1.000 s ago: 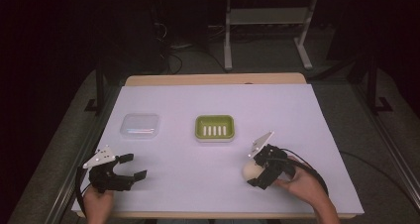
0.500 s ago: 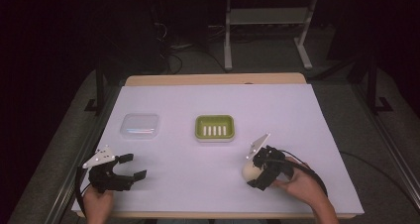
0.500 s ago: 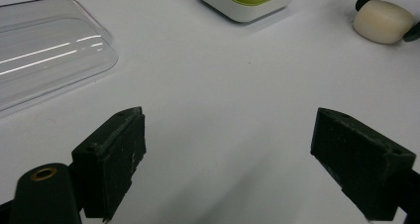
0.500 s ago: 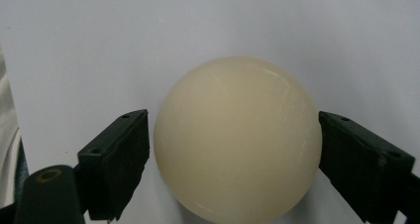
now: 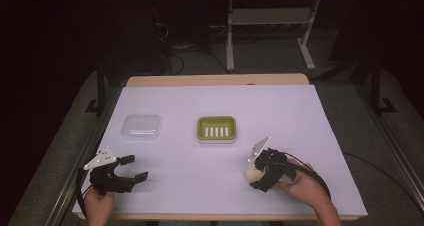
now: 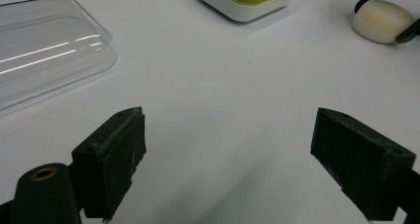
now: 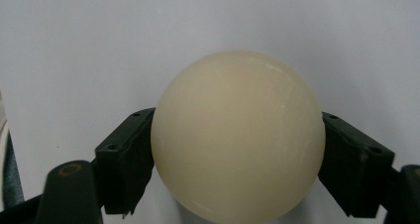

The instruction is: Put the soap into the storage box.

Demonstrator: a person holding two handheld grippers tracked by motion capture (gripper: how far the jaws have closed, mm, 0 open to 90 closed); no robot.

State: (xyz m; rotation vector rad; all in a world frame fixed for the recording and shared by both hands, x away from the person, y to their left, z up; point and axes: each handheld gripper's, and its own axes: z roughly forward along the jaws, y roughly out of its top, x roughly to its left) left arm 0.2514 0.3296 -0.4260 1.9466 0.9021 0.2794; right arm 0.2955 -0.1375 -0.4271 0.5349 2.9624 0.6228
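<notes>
A cream rounded soap bar (image 5: 251,173) rests on the white table near the front right, and my right gripper (image 5: 256,175) is shut on it. In the right gripper view the soap bar (image 7: 237,135) sits squeezed between both black jaws of the right gripper (image 7: 237,154). My left gripper (image 5: 136,168) stands open at the front left with nothing between its jaws, low over the bare sheet. From the left gripper (image 6: 233,140), the soap bar (image 6: 381,20) shows far off at the upper right.
A green and white soap dish (image 5: 216,128) sits mid-table, with a clear plastic lid (image 5: 142,126) to its left. Both also appear in the left gripper view: dish (image 6: 245,1), lid (image 6: 44,50). The table's front edge (image 5: 210,218) runs close behind both hands.
</notes>
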